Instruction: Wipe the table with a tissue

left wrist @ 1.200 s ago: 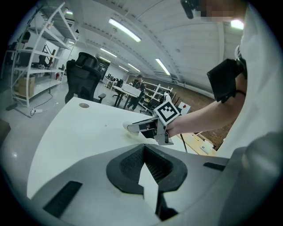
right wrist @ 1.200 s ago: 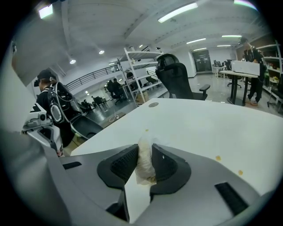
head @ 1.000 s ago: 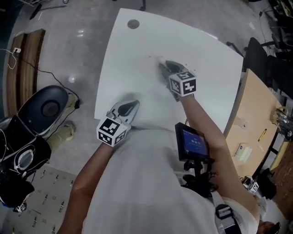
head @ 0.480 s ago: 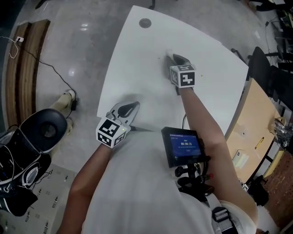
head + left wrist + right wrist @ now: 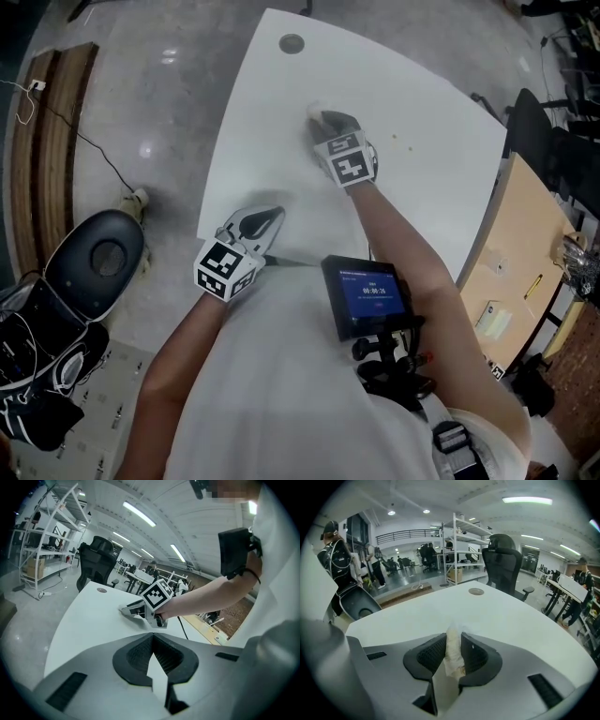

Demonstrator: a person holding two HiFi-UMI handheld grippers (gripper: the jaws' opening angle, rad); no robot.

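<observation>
Off-white and crumpled into a thin wad, the tissue [image 5: 453, 654] is clenched between the pads of the right hand-held gripper [image 5: 453, 641], whose tip is down on the middle of the white worktop [image 5: 422, 187]. Only one tissue shows. The left hand-held gripper [image 5: 152, 639], the second of two, sits at the worktop's near edge, jaws closed on nothing. One round grey cap [image 5: 292, 43] lies near the far corner.

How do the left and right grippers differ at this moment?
The right gripper is shut on a tissue; the left gripper is shut on nothing. The right gripper is out over the middle of the table; the left gripper sits by its near edge. Both angle downward toward the table.
</observation>
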